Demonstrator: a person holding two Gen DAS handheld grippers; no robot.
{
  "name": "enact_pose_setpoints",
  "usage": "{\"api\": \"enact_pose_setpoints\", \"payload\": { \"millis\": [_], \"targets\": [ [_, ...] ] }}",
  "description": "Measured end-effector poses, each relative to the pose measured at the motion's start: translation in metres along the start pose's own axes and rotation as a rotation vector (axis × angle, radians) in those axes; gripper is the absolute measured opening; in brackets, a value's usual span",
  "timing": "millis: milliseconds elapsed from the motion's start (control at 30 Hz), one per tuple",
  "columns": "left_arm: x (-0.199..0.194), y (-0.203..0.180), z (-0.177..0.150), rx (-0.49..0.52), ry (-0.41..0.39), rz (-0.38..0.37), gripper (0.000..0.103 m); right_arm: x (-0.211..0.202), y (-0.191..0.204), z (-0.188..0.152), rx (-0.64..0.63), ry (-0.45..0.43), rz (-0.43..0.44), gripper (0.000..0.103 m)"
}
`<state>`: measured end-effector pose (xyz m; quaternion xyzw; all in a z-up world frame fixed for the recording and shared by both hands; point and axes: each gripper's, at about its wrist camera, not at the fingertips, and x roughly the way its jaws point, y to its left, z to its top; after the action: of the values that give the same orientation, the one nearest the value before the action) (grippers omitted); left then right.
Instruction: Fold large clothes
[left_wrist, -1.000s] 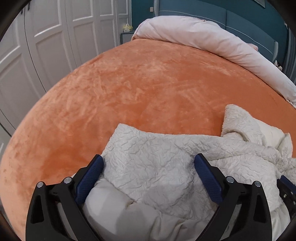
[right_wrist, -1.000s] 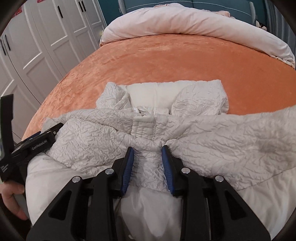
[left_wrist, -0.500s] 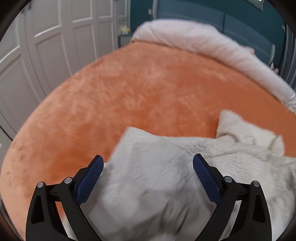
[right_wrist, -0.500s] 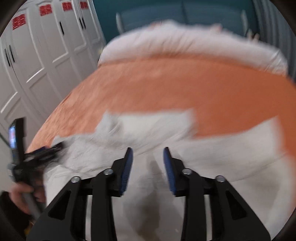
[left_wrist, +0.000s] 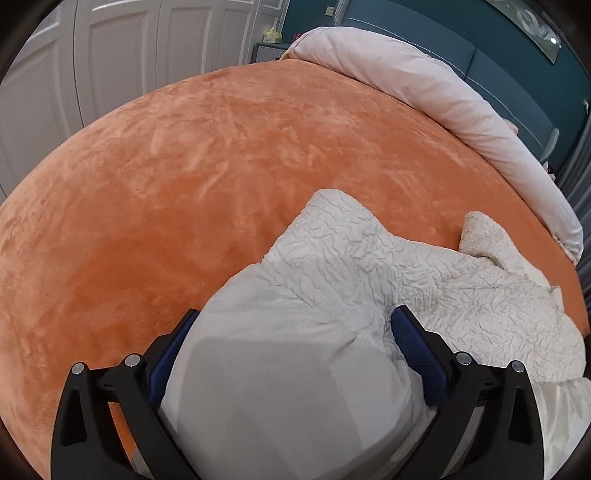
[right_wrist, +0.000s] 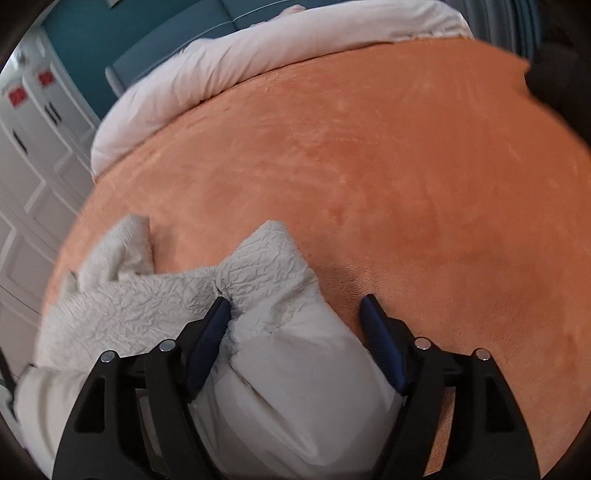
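A cream crinkled padded jacket (left_wrist: 369, 258) lies crumpled on the near part of the orange bed cover (left_wrist: 221, 166). One smooth bulging end of it fills the gap between the fingers of my left gripper (left_wrist: 295, 312), whose jaws stand wide. In the right wrist view the jacket (right_wrist: 266, 258) has its other end between the fingers of my right gripper (right_wrist: 295, 299), whose jaws are opening. There the left pad touches the cloth, while the right pad stands apart from it with orange cover (right_wrist: 406, 166) showing in the gap.
A rolled pale duvet (left_wrist: 424, 85) lies along the far side of the bed, against a teal headboard (left_wrist: 517, 55). White wardrobe doors (left_wrist: 110, 55) stand beyond the left edge. A dark blurred shape (right_wrist: 554, 74) sits at the upper right of the right wrist view.
My right gripper slid from the jacket's collar to its right end, rolled, and widened its jaws. The left gripper shifted a little, and more cloth now bulges between its fingers.
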<state>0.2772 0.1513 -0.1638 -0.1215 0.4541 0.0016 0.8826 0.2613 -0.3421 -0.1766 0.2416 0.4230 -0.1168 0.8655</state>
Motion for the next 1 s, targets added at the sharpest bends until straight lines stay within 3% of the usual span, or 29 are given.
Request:
{"api": "enact_pose_setpoints", "payload": {
  "millis": [67, 100, 167, 300, 367, 500, 600, 700, 900, 1000],
  "targets": [
    [-0.003, -0.001, 0.002, 0.001, 0.012, 0.003, 0.098, -0.001, 0.002, 0.004, -0.006, 0.014, -0.017, 0.068],
    [-0.007, -0.001, 0.005, 0.004, 0.019, 0.011, 0.098, -0.008, 0.008, 0.008, -0.022, 0.018, -0.049, 0.060],
    [-0.032, 0.000, 0.009, 0.016, 0.009, 0.040, 0.097, -0.039, 0.021, 0.013, -0.059, -0.038, -0.086, 0.058],
    [-0.093, 0.019, -0.006, -0.001, -0.041, -0.001, 0.097, -0.127, 0.084, 0.003, -0.227, -0.211, -0.007, 0.058],
    [-0.110, 0.034, -0.022, -0.045, -0.024, -0.013, 0.097, -0.139, 0.124, -0.016, -0.329, -0.188, 0.059, 0.057],
    [-0.130, 0.074, -0.068, -0.207, 0.055, -0.049, 0.097, -0.118, 0.183, -0.059, -0.470, -0.085, 0.108, 0.042],
    [-0.135, 0.089, -0.099, -0.261, 0.097, -0.058, 0.097, -0.086, 0.208, -0.090, -0.533, 0.011, 0.074, 0.040],
    [-0.131, 0.091, -0.121, -0.255, 0.108, -0.052, 0.097, -0.061, 0.213, -0.105, -0.551, 0.046, 0.029, 0.041],
    [-0.114, 0.072, -0.112, -0.220, 0.077, -0.045, 0.098, -0.049, 0.204, -0.111, -0.550, 0.089, 0.038, 0.041],
    [-0.109, 0.061, -0.099, -0.238, 0.094, -0.135, 0.090, -0.047, 0.199, -0.114, -0.546, 0.069, 0.048, 0.041]
  ]
}}
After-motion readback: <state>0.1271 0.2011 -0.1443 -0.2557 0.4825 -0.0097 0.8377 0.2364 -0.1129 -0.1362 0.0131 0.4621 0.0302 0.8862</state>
